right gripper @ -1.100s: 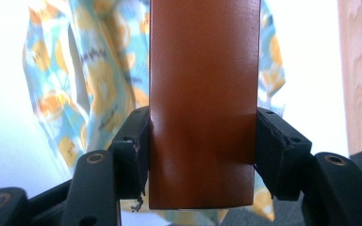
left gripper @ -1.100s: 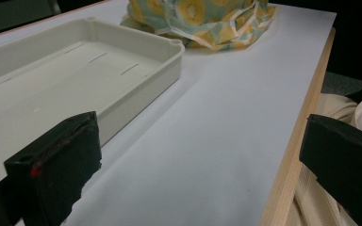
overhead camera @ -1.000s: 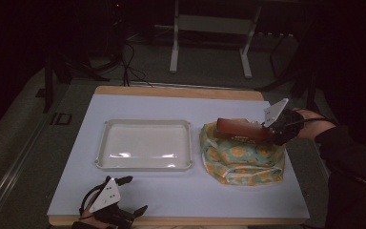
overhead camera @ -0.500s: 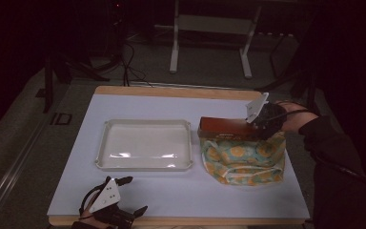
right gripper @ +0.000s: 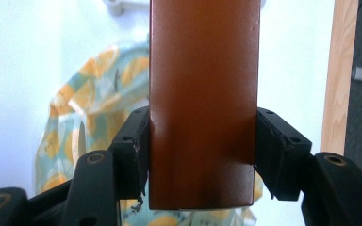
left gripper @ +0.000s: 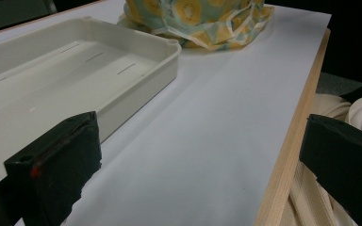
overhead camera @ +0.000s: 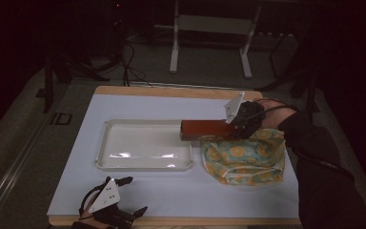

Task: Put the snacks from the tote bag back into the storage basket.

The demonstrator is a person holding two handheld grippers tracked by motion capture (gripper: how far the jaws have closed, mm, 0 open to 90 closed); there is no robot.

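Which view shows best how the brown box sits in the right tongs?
The right gripper view: the brown box stands close up with a black pad pressed on each side, so the right tongs are shut on it. The high view shows the box small, held level between bag and tray.

High view overhead, facing forward-down; claw views close, low; all share tray and fruit-print bag
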